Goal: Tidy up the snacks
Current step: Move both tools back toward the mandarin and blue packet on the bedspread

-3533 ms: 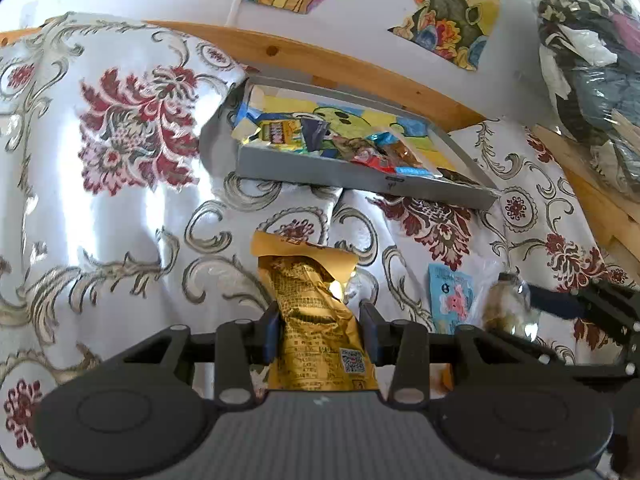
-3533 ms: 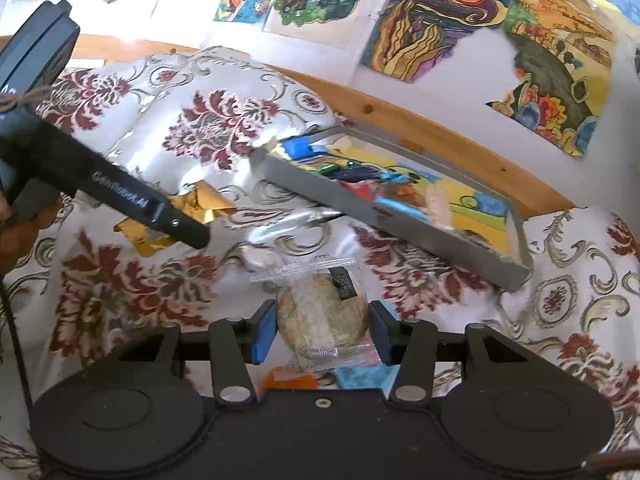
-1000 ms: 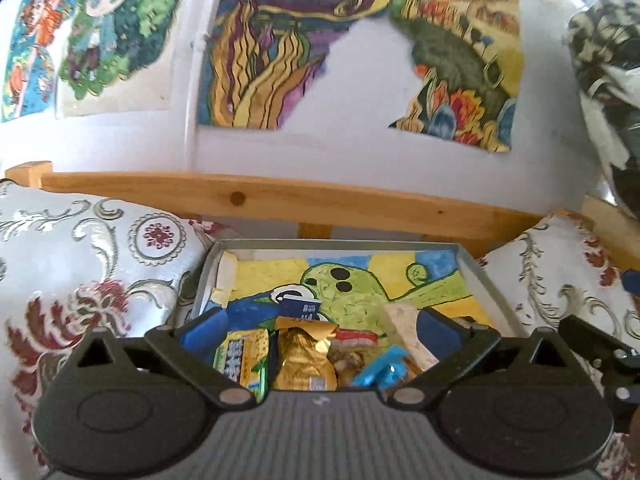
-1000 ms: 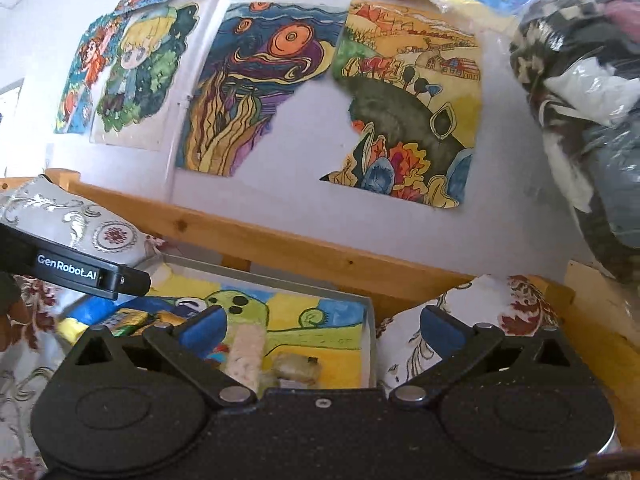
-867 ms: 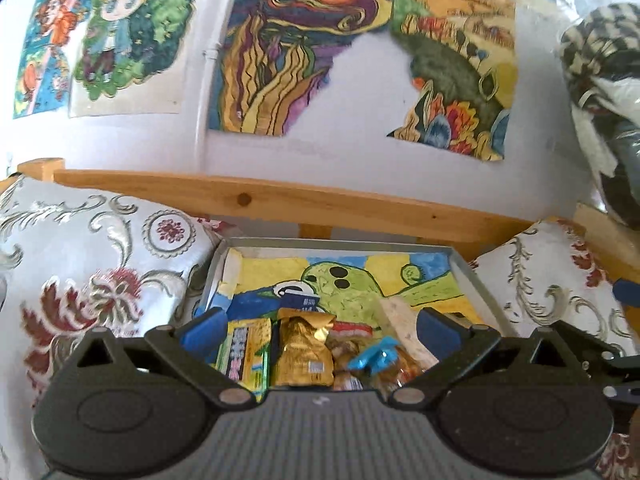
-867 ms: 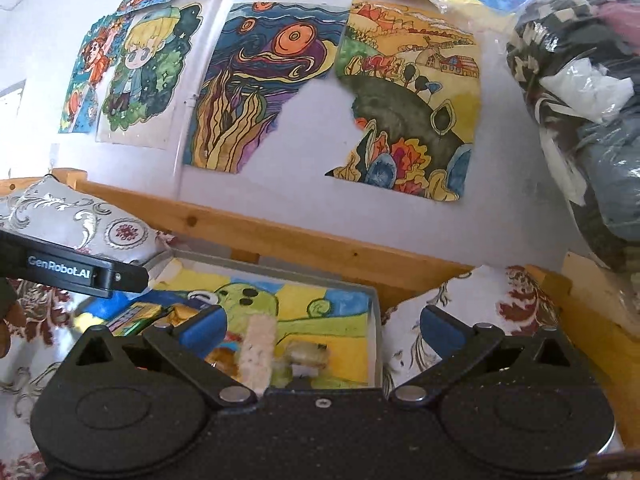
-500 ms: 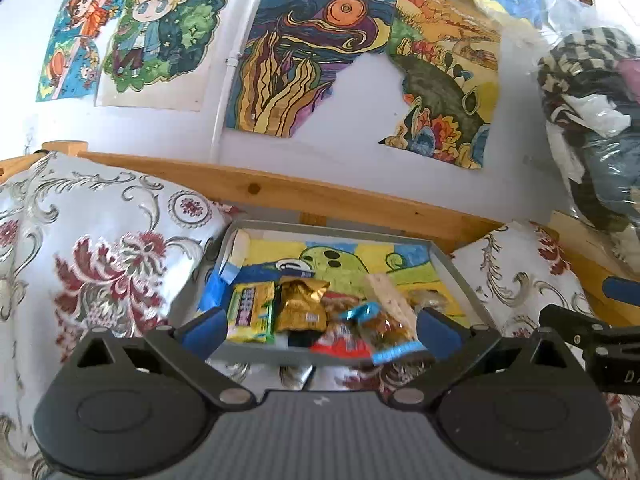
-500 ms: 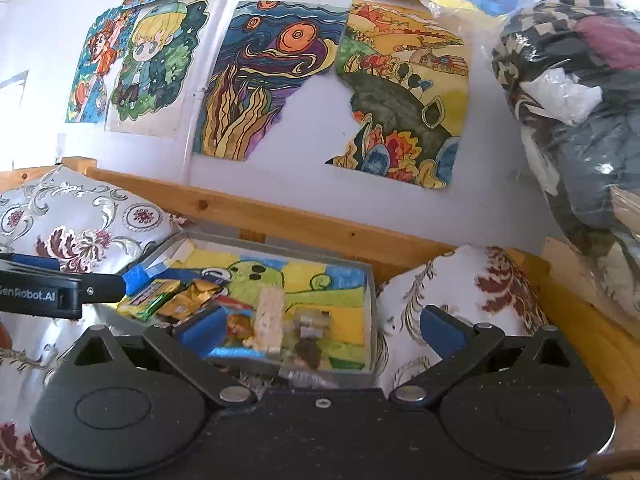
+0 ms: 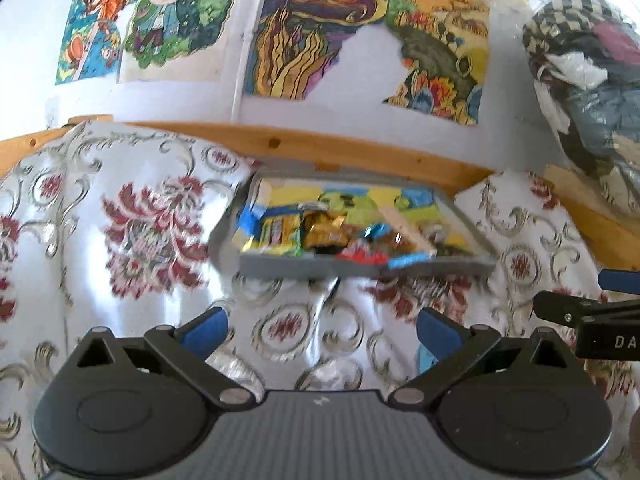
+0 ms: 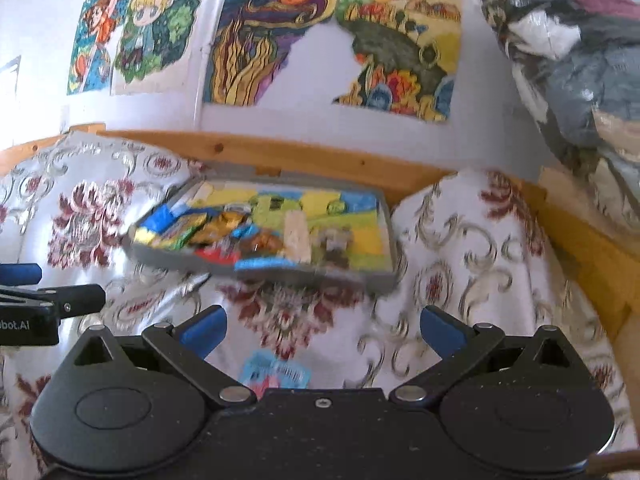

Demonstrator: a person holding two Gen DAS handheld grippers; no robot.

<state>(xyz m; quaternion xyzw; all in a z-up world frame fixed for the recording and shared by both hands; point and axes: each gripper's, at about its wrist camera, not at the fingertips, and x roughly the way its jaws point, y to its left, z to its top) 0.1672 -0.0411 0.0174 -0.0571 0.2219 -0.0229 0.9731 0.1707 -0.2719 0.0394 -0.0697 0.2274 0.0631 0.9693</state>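
Resting on a floral cloth [image 9: 132, 240], a grey tray [image 9: 360, 266] sits near a wooden rail [image 9: 320, 148] below a white wall hung with bright paintings [image 9: 316, 28]. Snacks [image 9: 320, 232] lie piled inside the tray: a green-yellow pack, a gold pack [image 10: 218, 226], red and blue wrappers, a pale bar [image 10: 296, 236] and a clear-wrapped round biscuit [image 10: 334, 242]. Details are blurred.

Both tools hover over the cloth, short of the tray. The left tool [image 9: 320, 328] has its blue-tipped fingers spread wide and grips nothing. The right tool [image 10: 322, 330] is likewise spread wide and empty. Each tool shows at the edge of the other's view.

On the cloth just ahead of the right tool, between its fingers, lies a light blue packet [image 10: 276, 374] with pink print, outside the tray. In the left view, a scrap of the same blue peeks out beside the left tool's right finger [image 9: 440, 334].

A bundle of checked and dark fabrics [image 10: 572, 60] hangs at the upper right.
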